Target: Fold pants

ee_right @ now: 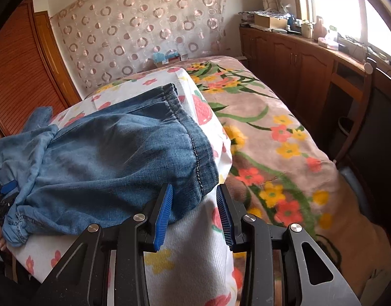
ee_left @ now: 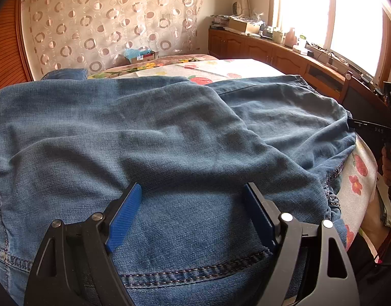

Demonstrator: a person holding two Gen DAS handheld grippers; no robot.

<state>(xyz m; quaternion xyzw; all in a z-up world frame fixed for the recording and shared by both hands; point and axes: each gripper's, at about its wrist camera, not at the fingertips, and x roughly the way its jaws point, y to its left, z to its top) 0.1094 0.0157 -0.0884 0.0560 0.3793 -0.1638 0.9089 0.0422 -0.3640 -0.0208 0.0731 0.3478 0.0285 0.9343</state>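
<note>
Blue denim pants (ee_left: 170,137) lie rumpled on a bed, partly folded over themselves. My left gripper (ee_left: 193,186) hovers low over the cloth near a stitched seam, jaws wide open and holding nothing. In the right wrist view the pants (ee_right: 113,158) end in a stitched hem (ee_right: 195,153). My right gripper (ee_right: 194,190) is at the hem's near corner, and that corner lies between the blue pads (ee_right: 165,209). The jaws stand partly apart and do not pinch the cloth. The right gripper's black body (ee_left: 371,127) shows at the pants' right edge. The left gripper (ee_right: 4,193) peeks in at far left.
Under the pants is a white floral sheet (ee_right: 190,255) over a pink flowered blanket (ee_right: 272,132). Wooden cabinets (ee_right: 297,63) with clutter on top run under a bright window on the right. A dark chair (ee_right: 369,97) stands beside the bed. A patterned curtain (ee_left: 106,20) hangs behind.
</note>
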